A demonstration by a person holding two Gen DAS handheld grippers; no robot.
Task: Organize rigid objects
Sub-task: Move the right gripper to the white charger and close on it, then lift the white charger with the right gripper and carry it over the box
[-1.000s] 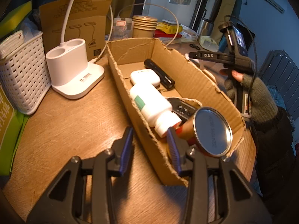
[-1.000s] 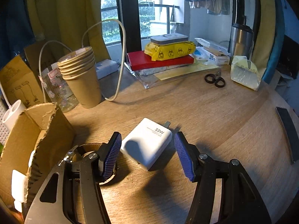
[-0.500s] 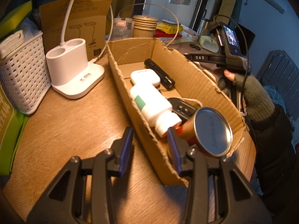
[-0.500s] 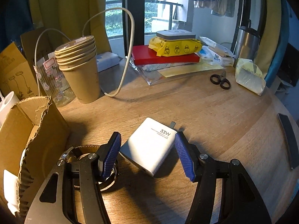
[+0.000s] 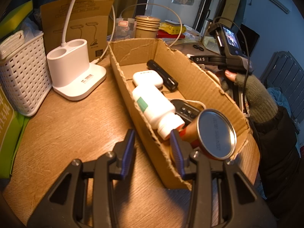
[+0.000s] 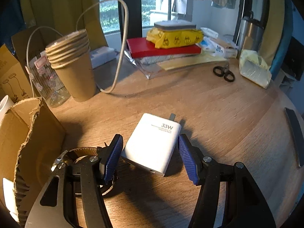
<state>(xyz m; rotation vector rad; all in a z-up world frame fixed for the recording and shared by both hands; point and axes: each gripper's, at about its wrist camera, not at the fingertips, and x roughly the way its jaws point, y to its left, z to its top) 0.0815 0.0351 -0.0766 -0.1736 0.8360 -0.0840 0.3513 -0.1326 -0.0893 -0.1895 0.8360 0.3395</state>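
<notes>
Wooden table (image 6: 218, 114) is seen; right gripper (image 6: 150, 155) is spread around white charger (image 6: 152, 142), untouching; left gripper (image 5: 153, 148) straddles cardboard box (image 5: 133, 98) wall, contact unclear.

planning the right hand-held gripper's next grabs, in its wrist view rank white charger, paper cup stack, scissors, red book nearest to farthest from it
1. white charger, lying between its fingers
2. paper cup stack, back left
3. scissors, back right; close to the cups, hard to call
4. red book, far back by the window

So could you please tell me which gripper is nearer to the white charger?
Right. The right gripper straddles the white charger, while the left gripper sits at the cardboard box.
</notes>
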